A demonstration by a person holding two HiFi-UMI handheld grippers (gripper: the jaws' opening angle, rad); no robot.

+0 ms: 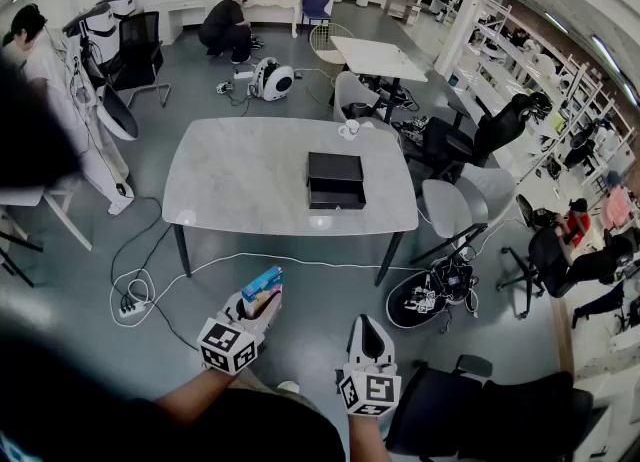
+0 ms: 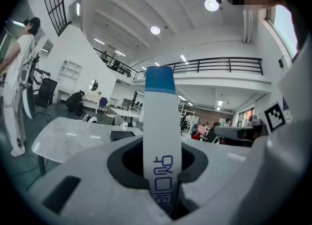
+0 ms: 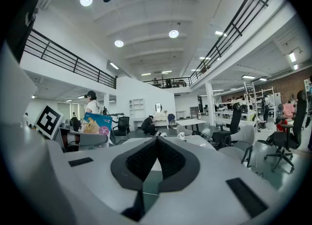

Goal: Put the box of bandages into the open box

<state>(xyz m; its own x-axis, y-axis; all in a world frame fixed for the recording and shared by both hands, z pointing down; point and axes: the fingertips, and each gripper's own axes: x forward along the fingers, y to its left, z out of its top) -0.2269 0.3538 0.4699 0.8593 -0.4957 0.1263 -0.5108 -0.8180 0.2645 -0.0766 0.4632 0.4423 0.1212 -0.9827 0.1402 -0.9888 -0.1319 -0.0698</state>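
From where I stand I count two grippers, the left gripper (image 1: 258,302) and the right gripper (image 1: 366,324), one box of bandages (image 1: 262,283), one open black box (image 1: 335,180) mid-tabletop, one white mug (image 1: 349,129) at the tabletop's far edge, and two tables, a grey table (image 1: 225,190) and a white table (image 1: 378,55).

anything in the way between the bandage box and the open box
Nothing visible does. The box of bandages, held in the left gripper, has only bare tabletop before the open box; the cup sits beyond it.
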